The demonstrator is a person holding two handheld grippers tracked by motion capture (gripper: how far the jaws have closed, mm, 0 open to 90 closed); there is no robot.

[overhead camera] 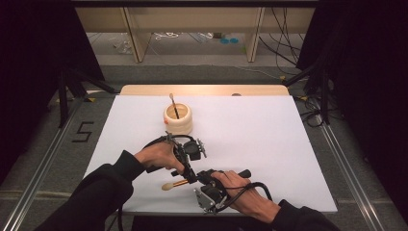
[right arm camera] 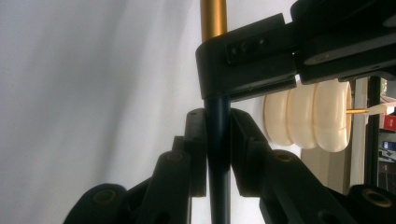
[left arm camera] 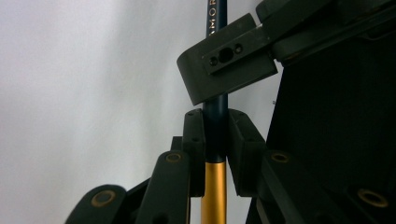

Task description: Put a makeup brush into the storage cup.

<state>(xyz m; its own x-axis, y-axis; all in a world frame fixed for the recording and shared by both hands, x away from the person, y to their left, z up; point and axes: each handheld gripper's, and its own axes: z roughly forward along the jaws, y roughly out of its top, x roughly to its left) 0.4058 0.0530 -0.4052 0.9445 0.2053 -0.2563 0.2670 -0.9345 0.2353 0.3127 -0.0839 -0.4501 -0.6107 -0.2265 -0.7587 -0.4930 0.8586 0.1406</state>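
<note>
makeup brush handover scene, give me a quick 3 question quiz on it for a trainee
1. True or false: both grippers are shut on the same makeup brush.
2. Which end of that brush points toward the person's left side of the table in the high view? A) the bristle tip B) the dark handle end
3. What already stands in the cream holder on the white table?

Key:
1. True. The left gripper and the right gripper each clamp its dark handle.
2. A.
3. Another brush, leaning against the rim with its light end up.
</note>
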